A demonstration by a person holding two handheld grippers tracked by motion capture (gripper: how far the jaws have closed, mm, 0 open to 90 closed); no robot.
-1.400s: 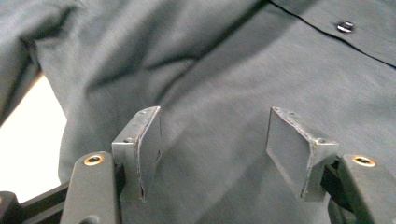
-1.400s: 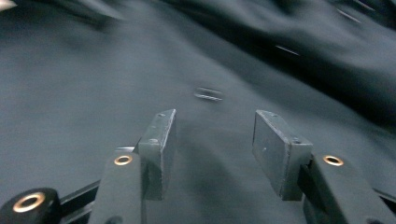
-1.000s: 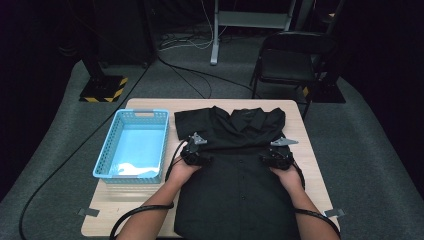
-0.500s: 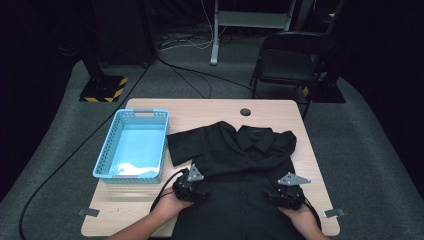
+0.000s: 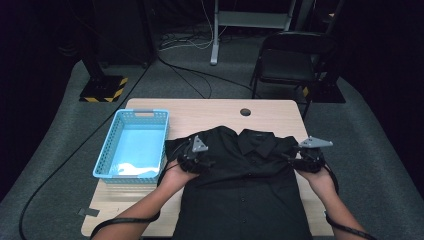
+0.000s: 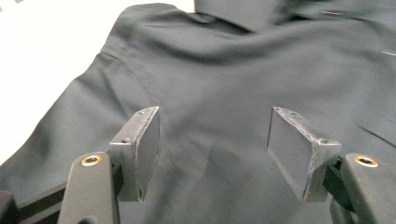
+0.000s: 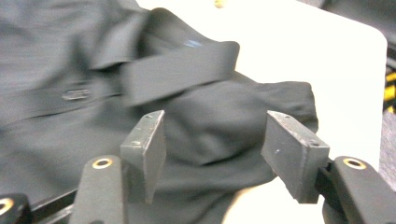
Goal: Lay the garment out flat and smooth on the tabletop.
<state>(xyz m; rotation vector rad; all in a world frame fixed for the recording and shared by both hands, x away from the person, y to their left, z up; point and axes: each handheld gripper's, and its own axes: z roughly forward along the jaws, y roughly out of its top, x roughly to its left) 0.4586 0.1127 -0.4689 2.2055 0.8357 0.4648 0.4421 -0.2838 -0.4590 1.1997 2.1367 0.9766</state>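
Listing by size: one wooden tabletop (image 5: pixel 215 112); one black shirt (image 5: pixel 245 190) spread buttoned-side up on it, collar away from the person; one blue basket (image 5: pixel 131 145) just left of the shirt; two tongs, left tongs (image 5: pixel 196 159) and right tongs (image 5: pixel 306 159), at the shirt's shoulders, both spread, the right just opening, pinching nothing.

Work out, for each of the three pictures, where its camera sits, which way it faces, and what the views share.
High view: above the person's side, facing forward and down on the table, black shirt and blue basket; forearms, left gripper and right gripper show.
Left gripper view: on the left gripper, facing along its parted jaws over the shirt.
Right gripper view: on the right gripper, facing the shirt's sleeve end.
Shared: the shirt's collar.
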